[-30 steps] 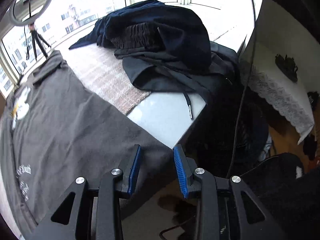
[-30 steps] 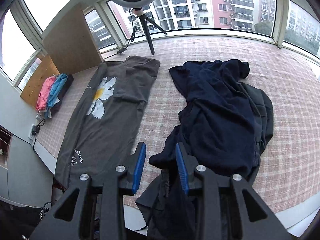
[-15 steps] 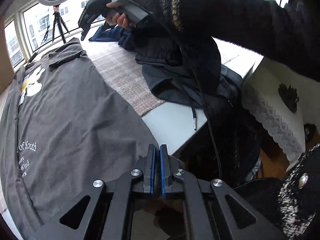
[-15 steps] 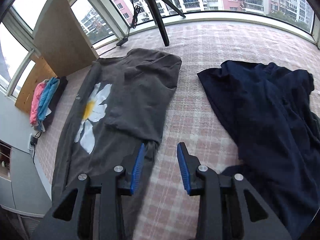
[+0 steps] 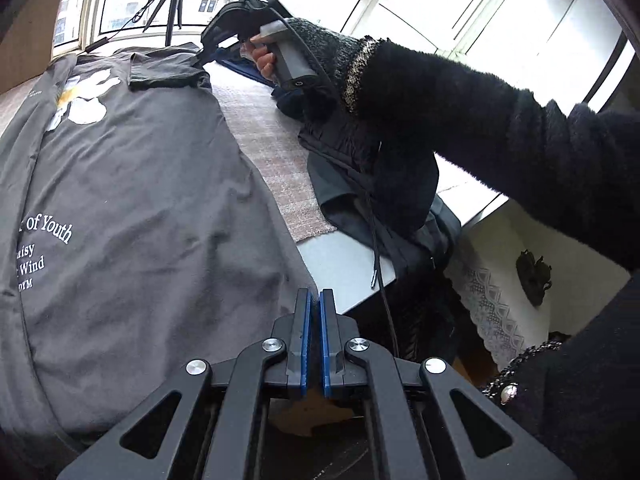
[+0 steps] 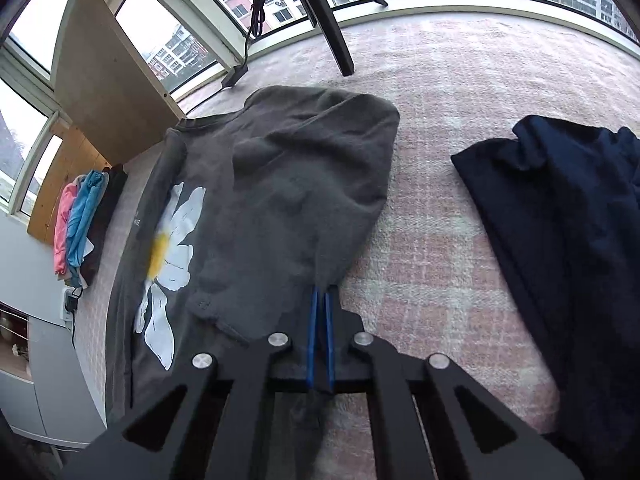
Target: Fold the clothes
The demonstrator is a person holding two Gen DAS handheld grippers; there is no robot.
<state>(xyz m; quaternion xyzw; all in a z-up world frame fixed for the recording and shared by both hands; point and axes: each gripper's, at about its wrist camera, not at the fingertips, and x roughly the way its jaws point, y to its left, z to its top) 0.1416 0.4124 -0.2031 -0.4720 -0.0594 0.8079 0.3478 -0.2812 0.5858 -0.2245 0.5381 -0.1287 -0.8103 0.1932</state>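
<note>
A grey T-shirt with a white daisy print lies flat on the checked cloth; it also shows in the right wrist view. My left gripper is shut on the shirt's bottom hem corner at the table's near edge. My right gripper is shut on the shirt's side edge by the sleeve, near the shoulder. In the left wrist view the right gripper sits at the shirt's far end, held by a hand in a black sleeve.
A pile of dark navy and black clothes lies right of the shirt, also in the right wrist view. A tripod leg stands on the pink checked cloth. Folded pink, blue and black clothes lie at far left.
Both grippers went from open to shut. The left closed on the hem first; the right moved from the navy pile over to the shirt and closed on its edge.
</note>
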